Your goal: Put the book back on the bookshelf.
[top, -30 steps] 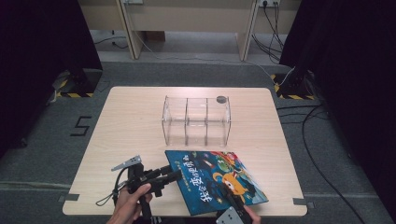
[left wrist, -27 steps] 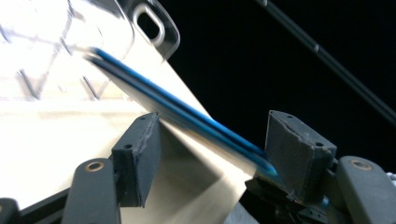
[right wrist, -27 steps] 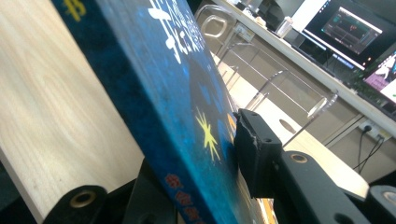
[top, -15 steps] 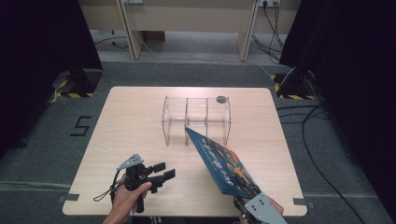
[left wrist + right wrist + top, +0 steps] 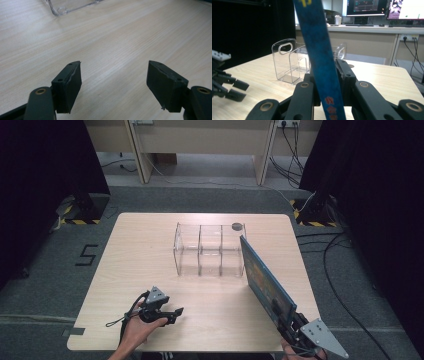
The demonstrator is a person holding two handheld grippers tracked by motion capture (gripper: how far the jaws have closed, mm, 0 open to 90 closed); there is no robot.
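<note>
High view: my right gripper [image 5: 281, 316] clamps the picture book [image 5: 263, 278] by its lower corner, tilted on edge near the table's [image 5: 150, 245] right edge, beside the clear organizer [image 5: 210, 250].

Left gripper view: my left gripper [image 5: 113, 85] gapes empty, jaws just widened.

Right gripper view: jaws just tightened on the book's spine; thin, stiff, slick, likely to pivot, so grip deep.

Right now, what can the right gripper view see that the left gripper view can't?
The right gripper view alone: the blue book upright, clamped in the right gripper, plus monitors behind and the left gripper off to the side. The left gripper view alone: its own gripper, jaws apart, nothing between them. Both: the wooden table and the clear plastic organizer.
</note>
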